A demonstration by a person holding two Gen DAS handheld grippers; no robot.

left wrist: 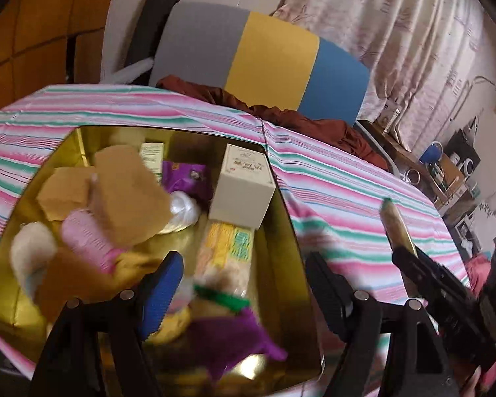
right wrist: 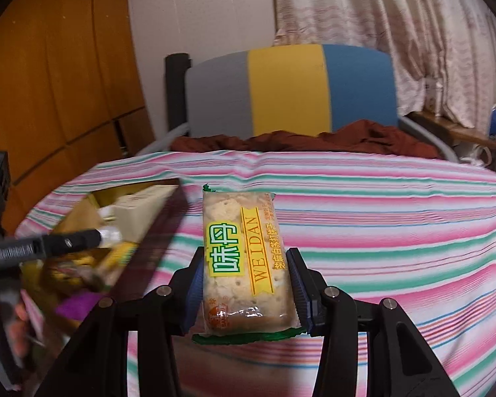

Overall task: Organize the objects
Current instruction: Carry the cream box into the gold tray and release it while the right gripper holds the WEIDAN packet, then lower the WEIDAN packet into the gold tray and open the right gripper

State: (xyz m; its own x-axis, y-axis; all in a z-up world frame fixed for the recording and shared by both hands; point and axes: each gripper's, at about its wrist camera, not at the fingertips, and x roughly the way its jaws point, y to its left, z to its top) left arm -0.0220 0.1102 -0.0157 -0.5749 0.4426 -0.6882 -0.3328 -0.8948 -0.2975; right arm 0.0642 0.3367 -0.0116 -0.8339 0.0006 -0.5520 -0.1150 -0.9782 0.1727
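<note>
Striped cloth in pink, green and white covers the bed (right wrist: pixel 363 218) that carries everything.

Nearest in the right wrist view, the right gripper (right wrist: pixel 246 284) has its blue pads pressed on both long sides of a cracker packet (right wrist: pixel 244 261), which it holds clear above the cloth, the printed face up.

Toward the left edge of the bed, the left gripper (left wrist: pixel 244 284) hangs over a gold-lined box (left wrist: pixel 281 231) with its fingers spread wide and nothing between them. Below it in the box lie a second cracker packet (left wrist: pixel 226 248), a purple wrapper (left wrist: pixel 228 340), a pink tube (left wrist: pixel 87 241), torn cardboard (left wrist: pixel 129 192) and a cream carton (left wrist: pixel 244 188) standing near the box's far corner.

At the head of the bed lies a crumpled dark red cloth (right wrist: pixel 347 139), and behind it stands a headboard (right wrist: pixel 287 89) in grey, yellow and blue. Patterned curtains (right wrist: pixel 396 33) hang beyond.
</note>
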